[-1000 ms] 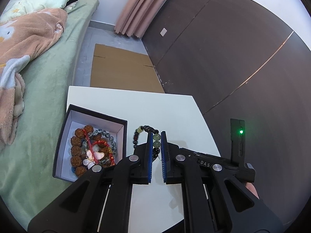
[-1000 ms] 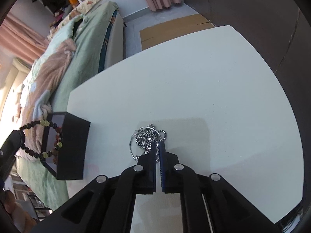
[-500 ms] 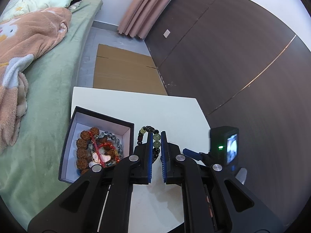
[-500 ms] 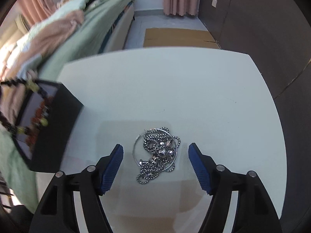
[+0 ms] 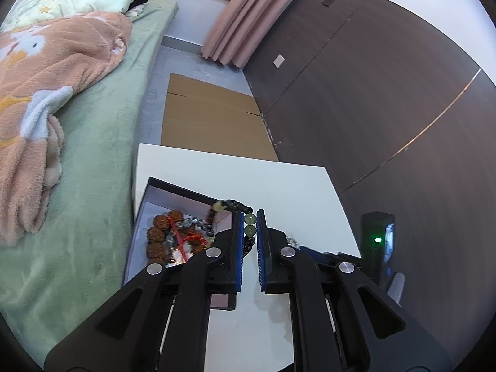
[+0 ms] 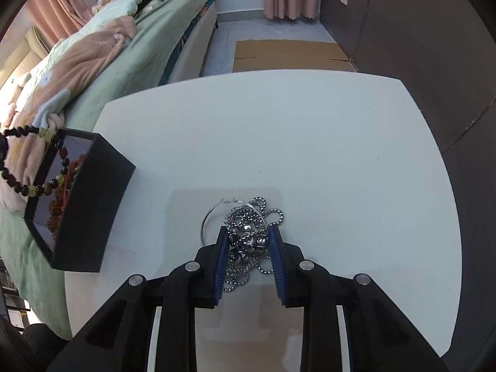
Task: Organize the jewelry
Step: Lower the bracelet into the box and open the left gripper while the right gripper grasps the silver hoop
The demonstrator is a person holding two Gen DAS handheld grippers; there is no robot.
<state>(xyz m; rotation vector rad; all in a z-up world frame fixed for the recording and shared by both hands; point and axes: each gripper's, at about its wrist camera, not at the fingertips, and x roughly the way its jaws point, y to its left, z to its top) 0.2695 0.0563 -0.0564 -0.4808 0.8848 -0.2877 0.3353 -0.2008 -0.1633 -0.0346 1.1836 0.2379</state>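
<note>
Two grippers are working a white table (image 5: 198, 170) next to a bed with a green cover (image 5: 102, 161). From the left wrist cam, the left gripper (image 5: 250, 217) is clamping a beaded bracelet (image 5: 245, 214), pale green beads sitting right between the blue pads while the dark beads are arching off to the left over the corner of the black jewelry box (image 5: 186, 189). That box is sitting at the left edge of the table with its white inside showing, and it's holding chunky brown beads (image 5: 156, 232) plus some red cord and grey beads. Far behind it, flat cardboard (image 5: 210, 117) is lying on the floor by a pink curtain (image 5: 241, 21). From the right wrist cam, the right gripper (image 6: 248, 238) is pointing steeply down at the table and its jaws are closing around a tangled silver ball chain (image 6: 248, 232) with a thin wire ring (image 6: 207, 220) poking out to the left; the pile is lying between the pads, and I can't tell if they're pressing on it yet. Over at the left, the box (image 6: 93, 204) is showing again with the bracelet (image 6: 34, 183) dangling above its open top.
</note>
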